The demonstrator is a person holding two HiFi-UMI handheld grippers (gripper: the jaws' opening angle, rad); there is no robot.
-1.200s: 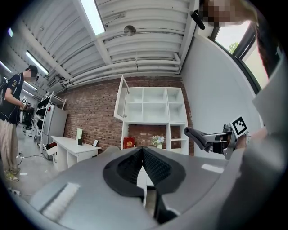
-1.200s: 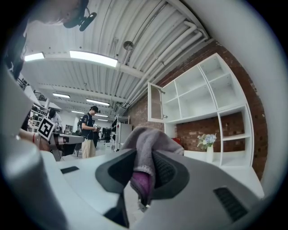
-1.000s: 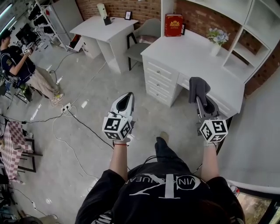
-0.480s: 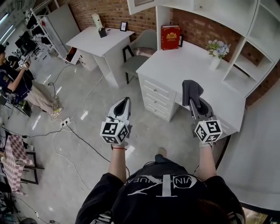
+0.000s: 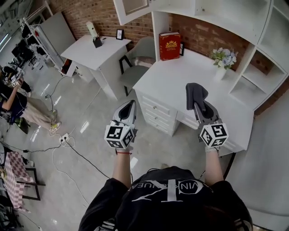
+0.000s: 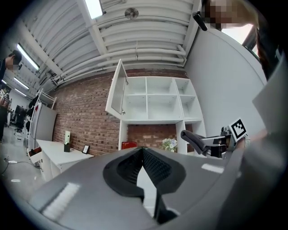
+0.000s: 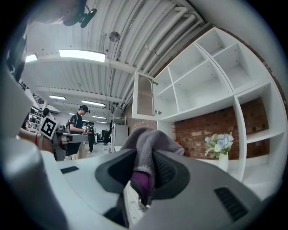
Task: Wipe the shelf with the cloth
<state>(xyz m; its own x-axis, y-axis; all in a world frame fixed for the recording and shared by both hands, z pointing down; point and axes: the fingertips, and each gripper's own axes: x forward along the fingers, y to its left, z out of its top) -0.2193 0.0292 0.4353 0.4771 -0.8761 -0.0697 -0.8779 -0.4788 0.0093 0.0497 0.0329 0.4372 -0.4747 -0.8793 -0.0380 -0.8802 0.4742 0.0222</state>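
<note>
A dark grey cloth (image 5: 195, 93) hangs bunched from my right gripper (image 5: 199, 104), which is shut on it above the front of the white desk (image 5: 171, 74). In the right gripper view the cloth (image 7: 150, 140) fills the gap between the jaws of that gripper (image 7: 145, 157). The white shelf unit (image 7: 202, 85) rises ahead above the desk, its compartments (image 5: 257, 74) at the right. My left gripper (image 5: 130, 103) is held over the floor, left of the desk, shut with nothing in it; its tips (image 6: 143, 149) meet.
On the desk stand a red book (image 5: 169, 45) and a vase of flowers (image 5: 223, 58). A cabinet door (image 5: 131, 9) hangs open above. A grey chair (image 5: 140, 49) and a second white desk (image 5: 95, 45) lie to the left. Cables (image 5: 67, 140) cross the floor; a person (image 5: 13, 99) stands far left.
I have come closer to the desk. Both grippers have moved forward with me, and the right one now holds the cloth over the desk top instead of its front edge.
</note>
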